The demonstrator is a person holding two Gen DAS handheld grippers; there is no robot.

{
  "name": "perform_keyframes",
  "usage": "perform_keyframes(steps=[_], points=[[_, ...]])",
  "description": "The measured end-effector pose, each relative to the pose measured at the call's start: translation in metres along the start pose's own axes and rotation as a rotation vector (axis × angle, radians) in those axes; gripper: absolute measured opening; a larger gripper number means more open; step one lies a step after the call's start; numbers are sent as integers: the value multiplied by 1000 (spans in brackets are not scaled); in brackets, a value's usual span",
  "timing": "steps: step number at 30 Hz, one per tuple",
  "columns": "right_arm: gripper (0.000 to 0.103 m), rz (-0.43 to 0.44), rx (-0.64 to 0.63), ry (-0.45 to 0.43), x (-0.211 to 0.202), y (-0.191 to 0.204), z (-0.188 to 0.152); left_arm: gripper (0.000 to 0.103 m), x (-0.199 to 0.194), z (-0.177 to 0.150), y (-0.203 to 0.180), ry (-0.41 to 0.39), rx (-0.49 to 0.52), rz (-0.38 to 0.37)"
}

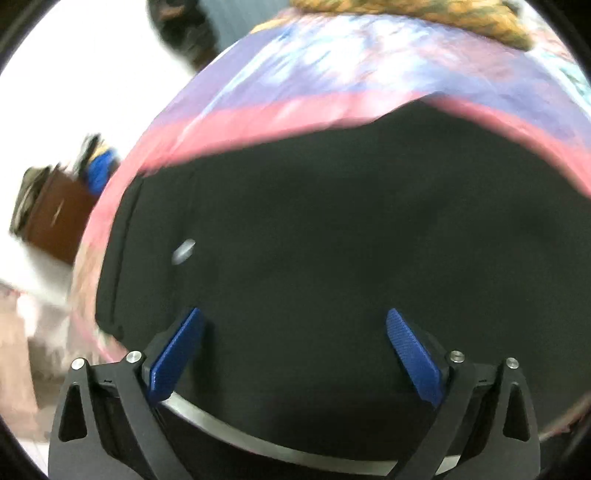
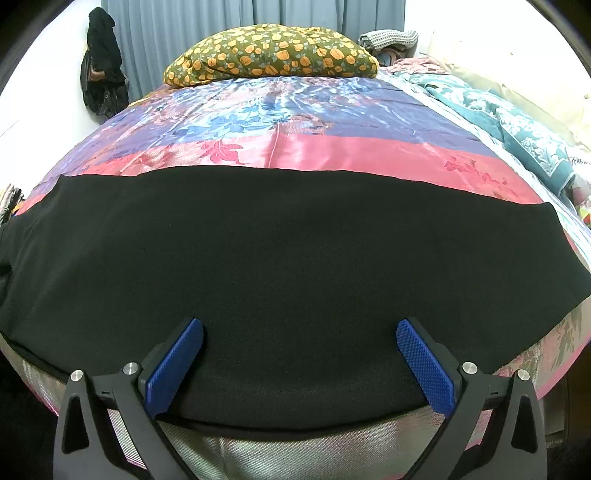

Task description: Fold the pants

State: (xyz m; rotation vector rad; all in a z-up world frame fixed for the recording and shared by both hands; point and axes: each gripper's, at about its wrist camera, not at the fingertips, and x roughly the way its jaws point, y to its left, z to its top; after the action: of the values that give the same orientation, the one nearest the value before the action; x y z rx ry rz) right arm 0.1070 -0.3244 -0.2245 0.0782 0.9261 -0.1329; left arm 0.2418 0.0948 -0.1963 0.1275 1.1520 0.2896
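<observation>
The black pants [image 2: 295, 258] look soft and floppy, so the wide-open left gripper [image 1: 293, 350] and wide-open right gripper [image 2: 299, 362] should pinch an edge.

Pants [image 2: 295, 266] spread flat on bedspread [image 2: 332, 122], directly ahead of right tongs [image 2: 299, 362] and left tongs [image 1: 293, 350]. Pillow [image 2: 273, 55] beyond pants, on bedspread's far end. Blanket [image 2: 517, 122] ahead-right. Curtain [image 2: 221, 29] behind pillow.

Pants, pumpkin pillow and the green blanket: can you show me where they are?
pants [image 2: 295, 258], right wrist view, middle of the flat black cloth.
pumpkin pillow [image 2: 273, 51], right wrist view, middle of its top.
green blanket [image 2: 517, 125], right wrist view, its patterned fold.
</observation>
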Motion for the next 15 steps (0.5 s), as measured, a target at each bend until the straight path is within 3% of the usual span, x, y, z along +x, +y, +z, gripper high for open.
perform_keyframes(steps=[1, 4, 8, 12, 13, 15], points=[[103, 0, 0, -3, 0, 0, 0, 101, 1, -2, 17, 5, -66, -35], [103, -2, 0, -10, -1, 0, 0, 99, -16, 5, 28, -45, -122, -64], [103, -8, 5, -9, 0, 1, 1, 99, -36, 30, -6, -125, -51, -197], [103, -14, 6, -11, 0, 2, 2, 99, -29, 70, -63, -131, 54, -360], [103, -15, 7, -14, 0, 2, 1, 99, -20, 80, -77, -121, 74, -380], [103, -17, 8, -19, 0, 2, 1, 99, 7, 98, -91, -79, 64, -313]])
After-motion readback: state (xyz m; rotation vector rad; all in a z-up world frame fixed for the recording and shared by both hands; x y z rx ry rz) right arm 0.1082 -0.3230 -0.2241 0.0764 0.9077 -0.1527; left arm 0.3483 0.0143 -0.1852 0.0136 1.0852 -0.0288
